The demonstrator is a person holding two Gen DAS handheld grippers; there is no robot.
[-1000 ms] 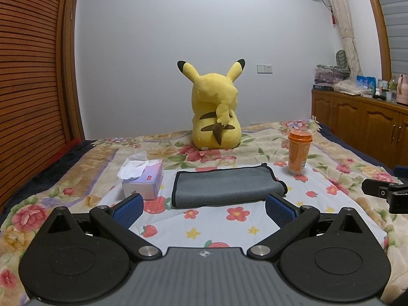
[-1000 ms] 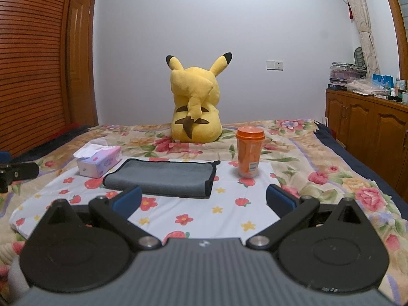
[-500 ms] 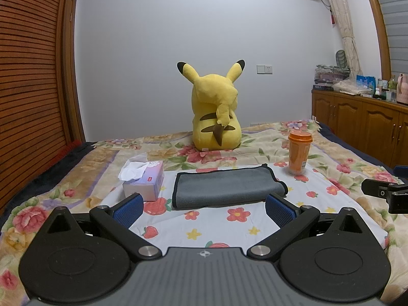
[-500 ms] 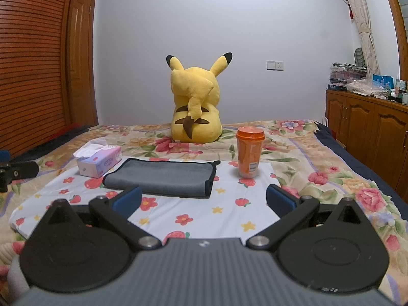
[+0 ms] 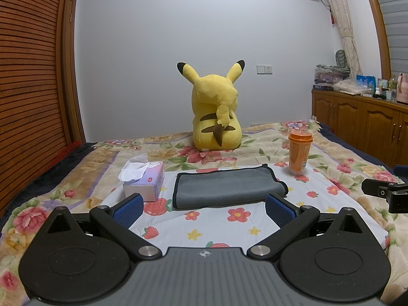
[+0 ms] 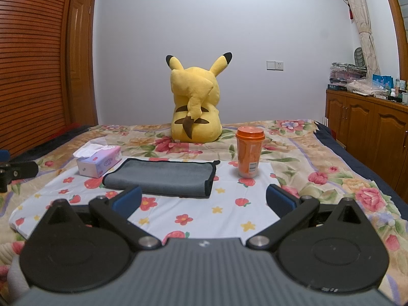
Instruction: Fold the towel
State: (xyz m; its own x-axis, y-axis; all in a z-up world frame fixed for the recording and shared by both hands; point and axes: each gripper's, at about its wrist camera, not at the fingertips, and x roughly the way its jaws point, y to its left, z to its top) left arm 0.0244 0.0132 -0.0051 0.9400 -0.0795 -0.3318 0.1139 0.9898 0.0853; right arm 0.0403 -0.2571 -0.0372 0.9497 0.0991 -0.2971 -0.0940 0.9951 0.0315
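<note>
Grey microfibre towel with black edging lies flat just ahead of both my spread, empty grippers, long axis crosswise; it sits centred before my left gripper, left of my right gripper.

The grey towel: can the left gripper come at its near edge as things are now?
Probably yes. The left gripper is open and the grey towel lies straight ahead on the bed, with only bare sheet between them; the tissue box stands off to the side.

Gray towel folded on bedsheet, right tongs spread wide
</note>
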